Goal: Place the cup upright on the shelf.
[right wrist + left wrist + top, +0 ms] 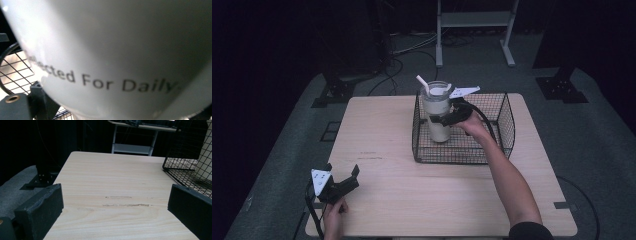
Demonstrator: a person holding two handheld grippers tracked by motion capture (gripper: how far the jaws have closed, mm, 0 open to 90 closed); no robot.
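A white tumbler with a clear lid and a white straw stands upright in the left half of a black wire basket. My right gripper reaches into the basket from the right and is shut on the tumbler's middle. In the right gripper view the tumbler is very close, with grey lettering across it, and basket mesh shows at the left. My left gripper rests open near the table's front left corner, nothing between its fingers. In the left gripper view, bare wood lies between its jaws.
The light wooden table holds the basket at its back right. The basket's near corner shows at the right of the left gripper view. Grey carpet, cables and a white metal stand lie beyond the table.
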